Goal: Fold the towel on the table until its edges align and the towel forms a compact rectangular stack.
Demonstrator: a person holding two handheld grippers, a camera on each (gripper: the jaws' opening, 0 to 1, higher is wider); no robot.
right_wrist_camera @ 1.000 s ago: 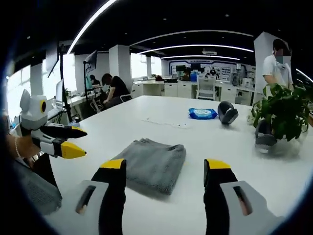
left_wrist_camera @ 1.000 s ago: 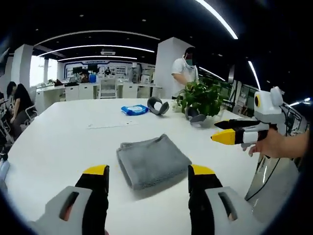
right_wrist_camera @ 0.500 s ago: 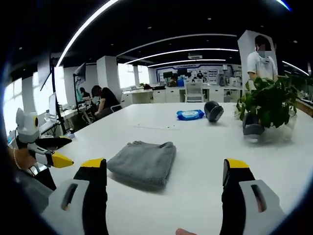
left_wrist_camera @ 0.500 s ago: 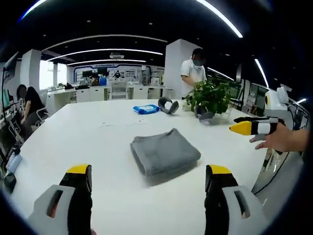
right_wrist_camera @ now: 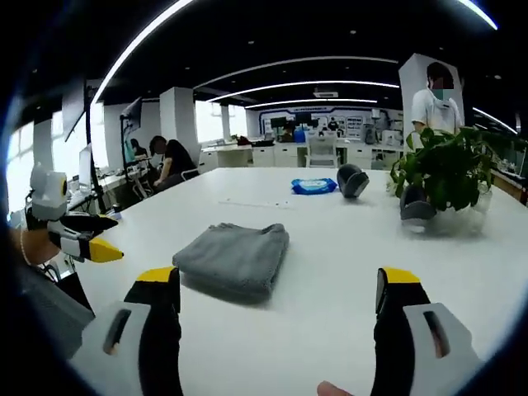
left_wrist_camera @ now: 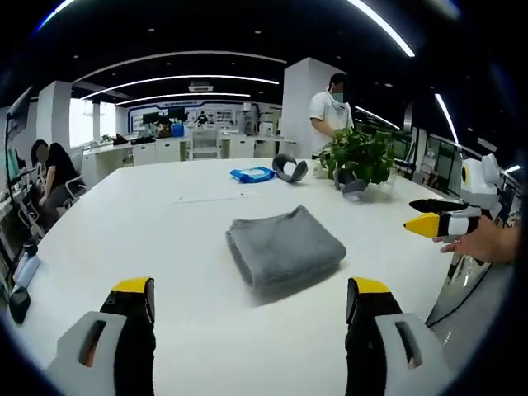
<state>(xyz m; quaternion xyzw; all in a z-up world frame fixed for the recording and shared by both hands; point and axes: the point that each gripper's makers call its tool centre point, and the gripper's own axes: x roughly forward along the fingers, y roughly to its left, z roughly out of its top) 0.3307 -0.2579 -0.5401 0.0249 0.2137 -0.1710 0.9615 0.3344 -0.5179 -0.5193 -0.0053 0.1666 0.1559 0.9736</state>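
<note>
Although both tools are raised clear of the bench [left_wrist_camera: 107, 239], their fingers stand wide apart and hold nothing: the left gripper [left_wrist_camera: 252, 304] frames the towel from one side, the right gripper [right_wrist_camera: 279, 289] from the other. Between them, on the white bench top, the grey towel [left_wrist_camera: 285, 245] lies as a thick, squarish stack, its layers piled and its edges roughly lined up, touching neither tool. Judging by this, the folding looks finished or very nearly so; at most a slight squaring of one soft corner remains. Farther back sit a blue packet [left_wrist_camera: 252, 174], a dark headset-like object [left_wrist_camera: 289, 167] and a potted plant [left_wrist_camera: 359, 158], well apart from the towel. Beyond, a person [left_wrist_camera: 332, 113] stands by a pillar.
</note>
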